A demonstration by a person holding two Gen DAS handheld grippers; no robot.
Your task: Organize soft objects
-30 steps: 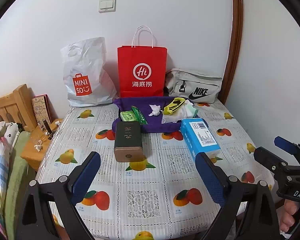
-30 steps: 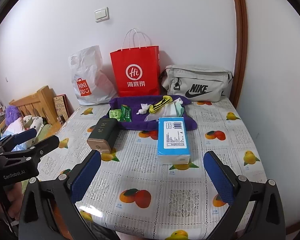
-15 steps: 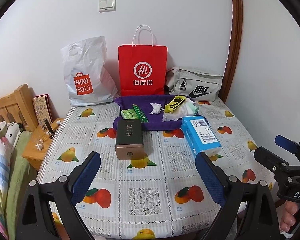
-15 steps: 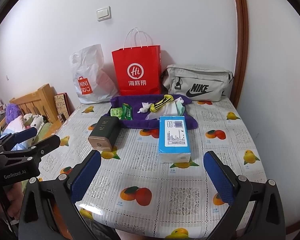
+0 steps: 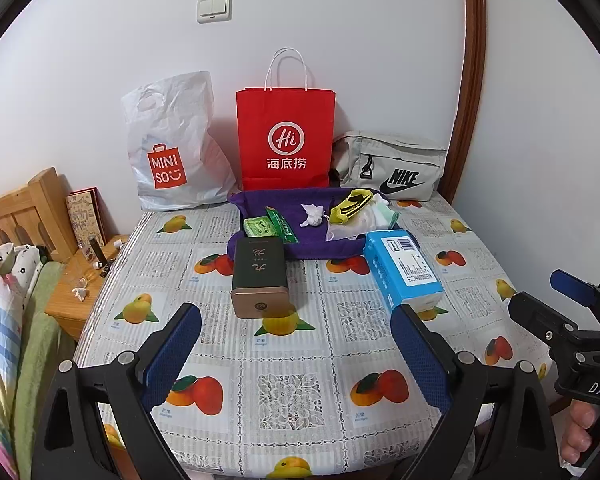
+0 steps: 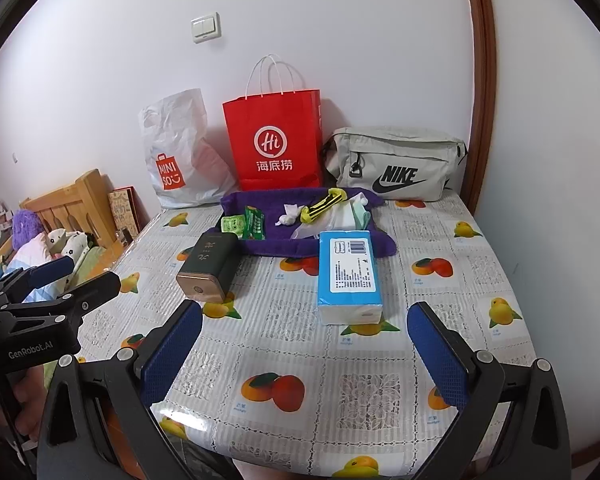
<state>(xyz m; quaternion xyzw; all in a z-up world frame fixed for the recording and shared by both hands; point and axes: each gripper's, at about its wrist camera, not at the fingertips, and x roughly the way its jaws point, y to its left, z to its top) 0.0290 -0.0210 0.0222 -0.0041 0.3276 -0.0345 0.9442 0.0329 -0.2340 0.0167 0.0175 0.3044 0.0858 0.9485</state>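
Left gripper, right gripper — both agape

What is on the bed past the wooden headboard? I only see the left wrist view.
Observer: The right wrist view shows a fuzzy purple plush toy there, beside the white spotted plush toy.
Operator: Does my black left tool have any words on it?
Observer: Yes. From the right wrist view, white lettering on its side reads GenRobot.AI.
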